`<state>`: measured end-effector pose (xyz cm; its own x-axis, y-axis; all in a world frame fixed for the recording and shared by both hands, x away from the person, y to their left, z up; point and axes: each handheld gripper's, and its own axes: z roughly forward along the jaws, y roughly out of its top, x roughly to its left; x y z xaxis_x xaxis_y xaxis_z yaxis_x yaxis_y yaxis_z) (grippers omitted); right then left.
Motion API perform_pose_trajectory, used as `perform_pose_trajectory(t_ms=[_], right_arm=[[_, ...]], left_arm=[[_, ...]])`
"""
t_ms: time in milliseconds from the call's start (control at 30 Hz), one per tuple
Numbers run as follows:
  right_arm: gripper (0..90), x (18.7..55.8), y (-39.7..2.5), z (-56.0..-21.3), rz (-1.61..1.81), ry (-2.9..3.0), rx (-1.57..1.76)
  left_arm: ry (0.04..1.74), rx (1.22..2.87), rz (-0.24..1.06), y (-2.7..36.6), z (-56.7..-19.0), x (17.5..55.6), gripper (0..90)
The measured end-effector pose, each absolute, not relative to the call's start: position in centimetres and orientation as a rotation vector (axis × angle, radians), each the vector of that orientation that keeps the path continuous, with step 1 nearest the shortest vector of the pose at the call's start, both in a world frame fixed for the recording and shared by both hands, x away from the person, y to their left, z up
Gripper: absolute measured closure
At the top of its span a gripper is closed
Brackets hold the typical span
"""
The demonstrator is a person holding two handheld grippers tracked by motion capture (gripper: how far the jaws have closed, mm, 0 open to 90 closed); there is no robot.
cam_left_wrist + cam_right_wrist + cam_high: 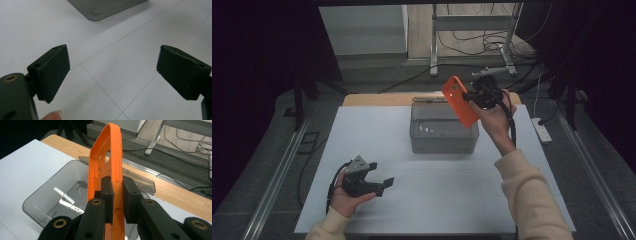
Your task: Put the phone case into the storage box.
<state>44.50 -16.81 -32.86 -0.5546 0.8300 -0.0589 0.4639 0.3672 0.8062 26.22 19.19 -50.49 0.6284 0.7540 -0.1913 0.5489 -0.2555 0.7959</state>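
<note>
Dark curtains ring the workspace and cables sprawl over the grey floor at the top of the high view, while below them a white table (362,145) fills the middle of the frame. I've got the right gripper (479,95) up in the upper right of centre, its jaws pressed together on the orange phone case (459,100), pinching one long edge so the case stands nearly upright and tilted toward the left. In the right gripper view the orange phone case (106,170) rises between my black pads (107,195) with the clear grey bin (50,200) open below and to the left of it. That bin (442,135) sits at the table's centre, and the case hangs just above its far right corner, so I judge the step in hand is dropping it in. To do it well I'd carry the case left until it's over the bin's middle, lower it past the rim, then release, since letting go from here could clip the wall. Down in the lower left, the left gripper (372,181) idles with jaws spread wide and empty; in its own view a bin corner (105,10) is cut off by the top edge. I can't make out whether the clear piece lying behind the bin is its lid.
</note>
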Motion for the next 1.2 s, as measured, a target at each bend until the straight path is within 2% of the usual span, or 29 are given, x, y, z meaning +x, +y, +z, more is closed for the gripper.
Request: perform_pose_trajectory(t_ms=[1200], right_arm=[[80.3,45.3,-16.5,-34.3,0.962,2.157,1.171]], left_arm=[[1.024,1.943,0.271,19.0,-50.5,26.2,11.7]])
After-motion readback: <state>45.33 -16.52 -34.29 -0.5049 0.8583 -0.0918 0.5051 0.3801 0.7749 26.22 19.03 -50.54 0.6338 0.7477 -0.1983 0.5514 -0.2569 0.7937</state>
